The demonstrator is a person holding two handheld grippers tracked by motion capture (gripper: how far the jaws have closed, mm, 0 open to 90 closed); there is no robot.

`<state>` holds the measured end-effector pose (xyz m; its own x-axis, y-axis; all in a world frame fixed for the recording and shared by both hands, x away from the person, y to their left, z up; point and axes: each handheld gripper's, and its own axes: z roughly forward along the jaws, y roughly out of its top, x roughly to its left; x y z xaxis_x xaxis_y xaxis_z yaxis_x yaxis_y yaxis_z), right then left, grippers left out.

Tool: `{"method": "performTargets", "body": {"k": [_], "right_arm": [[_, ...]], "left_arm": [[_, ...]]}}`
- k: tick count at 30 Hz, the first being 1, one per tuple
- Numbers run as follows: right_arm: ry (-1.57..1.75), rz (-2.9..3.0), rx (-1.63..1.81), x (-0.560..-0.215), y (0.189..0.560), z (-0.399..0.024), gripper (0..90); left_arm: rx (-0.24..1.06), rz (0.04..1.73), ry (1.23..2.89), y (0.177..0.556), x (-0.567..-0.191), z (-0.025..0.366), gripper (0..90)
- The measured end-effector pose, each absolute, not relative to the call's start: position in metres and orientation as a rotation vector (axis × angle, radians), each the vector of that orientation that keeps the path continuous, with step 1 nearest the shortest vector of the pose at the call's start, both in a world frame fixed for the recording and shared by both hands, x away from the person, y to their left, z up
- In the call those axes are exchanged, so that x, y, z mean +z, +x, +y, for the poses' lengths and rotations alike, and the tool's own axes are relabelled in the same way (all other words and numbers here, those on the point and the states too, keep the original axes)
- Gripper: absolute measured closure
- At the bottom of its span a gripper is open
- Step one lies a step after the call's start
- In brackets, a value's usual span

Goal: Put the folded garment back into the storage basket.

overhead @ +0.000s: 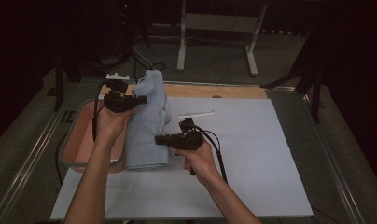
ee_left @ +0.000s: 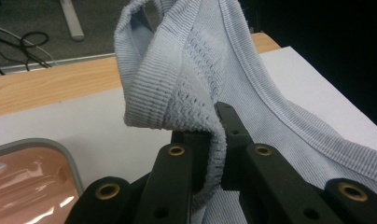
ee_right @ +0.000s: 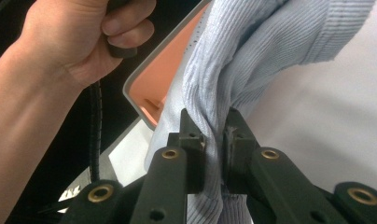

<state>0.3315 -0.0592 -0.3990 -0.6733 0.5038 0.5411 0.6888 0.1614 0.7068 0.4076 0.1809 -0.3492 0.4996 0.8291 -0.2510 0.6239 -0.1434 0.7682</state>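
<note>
A white sheet [overhead: 252, 154] covers most of the table in the middle of the frame. At its left edge stands a grey-rimmed pink tray [overhead: 77, 140]. A wooden strip [overhead: 224, 91] runs behind the sheet. At the upper centre, a white metal stand [overhead: 214, 28] is on the floor.
</note>
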Motion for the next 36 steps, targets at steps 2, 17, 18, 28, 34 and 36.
{"method": "performTargets", "body": {"k": [2,17,18,28,34,36], "right_arm": [[-1.168,-2.248,-1.53,-0.399,0.332,-0.057,80.7],[-1.134,-2.239,-1.549,-0.391,0.332,-0.043,80.8],[-1.132,-2.237,-1.554,-0.391,0.332,-0.042,80.8],[-1.12,-2.226,-1.559,-0.387,0.332,-0.03,80.8],[-1.112,-2.221,-1.567,-0.386,0.333,-0.025,80.8],[-1.111,-2.217,-1.565,-0.385,0.334,-0.023,80.8]], "left_arm": [[0.294,1.21,1.858,0.407,-0.349,0.182,85.6],[0.315,1.217,1.864,0.408,-0.344,0.185,85.6],[0.316,1.217,1.864,0.408,-0.343,0.186,85.6],[0.323,1.221,1.865,0.408,-0.342,0.188,85.6],[0.331,1.224,1.862,0.407,-0.34,0.191,85.6],[0.336,1.225,1.861,0.406,-0.339,0.193,85.6]]}}
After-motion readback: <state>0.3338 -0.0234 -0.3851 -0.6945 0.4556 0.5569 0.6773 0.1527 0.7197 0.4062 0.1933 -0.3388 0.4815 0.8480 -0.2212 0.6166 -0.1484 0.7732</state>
